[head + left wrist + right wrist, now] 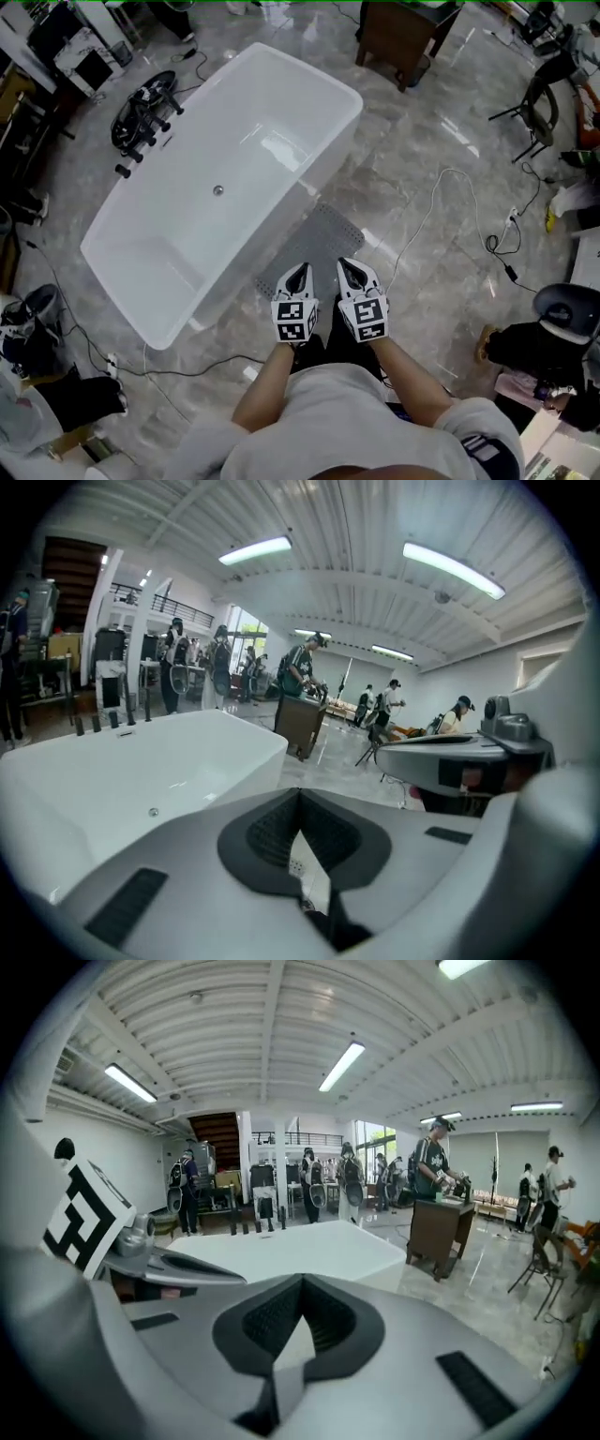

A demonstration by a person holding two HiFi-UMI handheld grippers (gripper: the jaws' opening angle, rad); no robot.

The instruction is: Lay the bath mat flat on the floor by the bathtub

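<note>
A grey bath mat (314,246) with a dotted surface lies flat on the marble floor, against the long side of the white bathtub (225,187). My left gripper (298,274) and right gripper (352,270) hover side by side over the mat's near end, both shut with nothing between the jaws. In the left gripper view the closed left gripper (300,794) points past the bathtub (141,780), with the right gripper's body (469,757) beside it. From the right gripper view, the shut right gripper (302,1283) faces the bathtub (300,1246).
A dark wooden cabinet (403,33) stands beyond the tub's far corner. A white cable (441,202) trails across the floor right of the mat. Black tap fittings (145,117) lie left of the tub, a chair (539,103) at right. Several people stand in the background.
</note>
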